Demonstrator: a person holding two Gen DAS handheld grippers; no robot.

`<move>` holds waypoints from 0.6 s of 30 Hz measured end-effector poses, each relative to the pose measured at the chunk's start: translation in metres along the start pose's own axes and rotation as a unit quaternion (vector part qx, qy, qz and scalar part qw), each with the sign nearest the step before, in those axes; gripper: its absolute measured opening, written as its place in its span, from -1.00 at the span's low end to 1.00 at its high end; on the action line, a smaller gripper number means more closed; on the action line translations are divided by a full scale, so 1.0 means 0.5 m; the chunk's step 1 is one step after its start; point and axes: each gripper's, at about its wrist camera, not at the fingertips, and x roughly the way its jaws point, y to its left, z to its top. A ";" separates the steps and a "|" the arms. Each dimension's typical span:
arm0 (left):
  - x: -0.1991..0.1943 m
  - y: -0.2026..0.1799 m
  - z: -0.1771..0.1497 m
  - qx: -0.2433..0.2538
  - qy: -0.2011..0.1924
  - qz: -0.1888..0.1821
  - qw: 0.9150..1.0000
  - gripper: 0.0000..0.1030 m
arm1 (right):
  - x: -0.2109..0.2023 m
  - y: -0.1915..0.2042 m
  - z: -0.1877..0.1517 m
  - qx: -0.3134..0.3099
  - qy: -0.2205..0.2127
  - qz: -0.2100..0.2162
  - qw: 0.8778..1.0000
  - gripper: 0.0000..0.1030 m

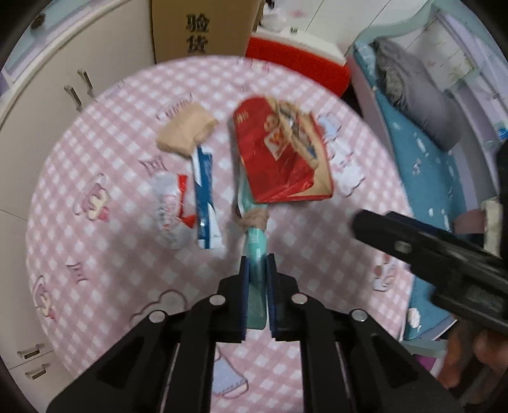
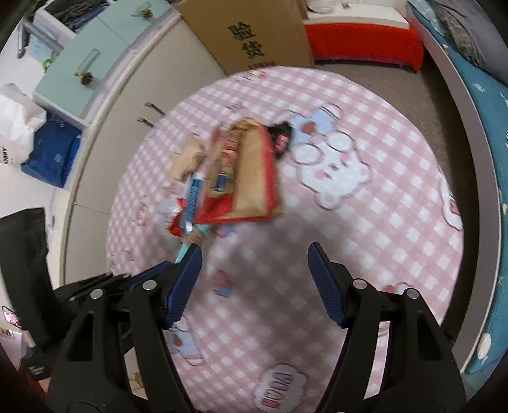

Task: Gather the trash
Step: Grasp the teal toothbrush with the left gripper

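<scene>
Trash lies in a cluster on the round table with a pink checked cloth (image 1: 95,228): a red paper bag (image 1: 279,149), a beige crumpled paper (image 1: 184,132), a blue-and-white wrapper (image 1: 204,197) and a white-and-red wrapper (image 1: 170,209). My left gripper (image 1: 257,263) is shut on the near end of a teal wrapper (image 1: 255,241), whose far end runs under the red bag. My right gripper (image 2: 254,251) hangs open over bare cloth (image 2: 381,254), just right of the pile. In the right wrist view the red bag (image 2: 250,178) hides part of a small black wrapper (image 2: 281,136).
A cardboard box (image 1: 197,28) and a red-and-white box (image 1: 298,60) stand beyond the table's far edge. Cream cabinets (image 1: 47,111) run along the left. A bed with a blue sheet (image 1: 422,165) lies close on the right. A hand (image 1: 470,355) holds the right gripper.
</scene>
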 end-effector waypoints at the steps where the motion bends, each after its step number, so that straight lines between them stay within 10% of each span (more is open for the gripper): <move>1: -0.027 0.010 -0.003 -0.003 -0.016 -0.001 1.000 -0.84 | -0.001 0.014 0.003 -0.006 -0.003 0.005 1.000 0.29; 18: -0.164 0.166 -0.044 -0.102 -0.096 -0.009 0.990 -0.90 | 0.122 0.191 0.038 -0.060 0.035 0.069 0.995 -0.07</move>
